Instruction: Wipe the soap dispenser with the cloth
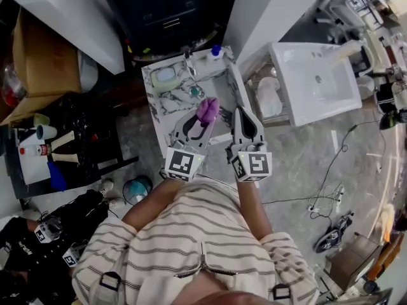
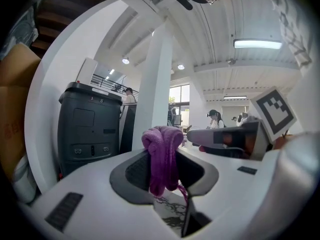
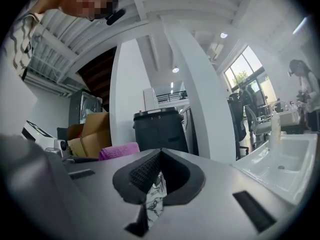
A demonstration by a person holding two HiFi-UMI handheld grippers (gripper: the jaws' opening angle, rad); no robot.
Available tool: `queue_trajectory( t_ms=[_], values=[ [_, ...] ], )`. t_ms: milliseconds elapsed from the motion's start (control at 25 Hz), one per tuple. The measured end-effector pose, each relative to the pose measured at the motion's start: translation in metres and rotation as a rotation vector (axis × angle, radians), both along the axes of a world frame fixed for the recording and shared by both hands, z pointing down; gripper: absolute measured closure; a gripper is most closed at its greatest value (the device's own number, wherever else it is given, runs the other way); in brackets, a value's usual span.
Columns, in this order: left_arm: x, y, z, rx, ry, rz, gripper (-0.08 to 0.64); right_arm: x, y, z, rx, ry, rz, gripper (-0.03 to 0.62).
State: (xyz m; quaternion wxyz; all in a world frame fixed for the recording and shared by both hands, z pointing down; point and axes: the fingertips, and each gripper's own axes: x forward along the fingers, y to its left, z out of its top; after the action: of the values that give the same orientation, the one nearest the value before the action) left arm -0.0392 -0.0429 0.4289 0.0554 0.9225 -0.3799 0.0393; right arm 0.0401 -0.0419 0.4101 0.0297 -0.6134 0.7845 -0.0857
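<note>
Surface [image 1: 158, 107] boxed in: black bin [image 1: 162, 8] behind, white pillar [image 1: 267, 11] right, white wall [image 1: 70, 18] back-left. Approach open from near edge. White dish [image 1: 166, 76] and blue-capped bottle [image 1: 216, 49] crowd the back. Left gripper [image 1: 206, 118] and right gripper [image 1: 240, 112] sit abreast, narrow gap between.

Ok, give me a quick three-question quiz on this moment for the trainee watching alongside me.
1. True or false: the left gripper is shut on the purple cloth.
2. Pick one: the right gripper holds A) a bottle, B) a sponge, C) nothing, jaws together.
3. Fill in: in the head view the white sink lies to the ___ of the marble-topped table.
Key: 1 true; 2 C; 3 right.
</note>
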Motion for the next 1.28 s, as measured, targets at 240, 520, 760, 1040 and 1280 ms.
queue_trajectory(
  t_ms=[240, 520, 760, 1040, 1280],
  values=[
    [0.006, -0.033, 0.006, -0.023, 0.004, -0.001, 0.443, 0.002, -0.028, 0.003, -0.022, 0.006, -0.009, 0.584],
    [0.023, -0.053, 0.018, -0.039, -0.016, -0.021, 0.44, 0.019, -0.055, 0.022, -0.059, -0.002, -0.04, 0.586],
    [0.032, -0.075, 0.032, -0.052, -0.05, -0.077, 0.44, 0.031, -0.084, 0.04, -0.076, -0.008, -0.101, 0.585],
    [0.042, -0.102, 0.054, -0.067, -0.07, -0.132, 0.44, 0.037, -0.116, 0.07, -0.108, -0.012, -0.162, 0.584],
    [0.045, -0.122, 0.082, -0.106, -0.079, -0.165, 0.44, 0.04, -0.15, 0.101, -0.151, 0.005, -0.186, 0.585]
  ],
)
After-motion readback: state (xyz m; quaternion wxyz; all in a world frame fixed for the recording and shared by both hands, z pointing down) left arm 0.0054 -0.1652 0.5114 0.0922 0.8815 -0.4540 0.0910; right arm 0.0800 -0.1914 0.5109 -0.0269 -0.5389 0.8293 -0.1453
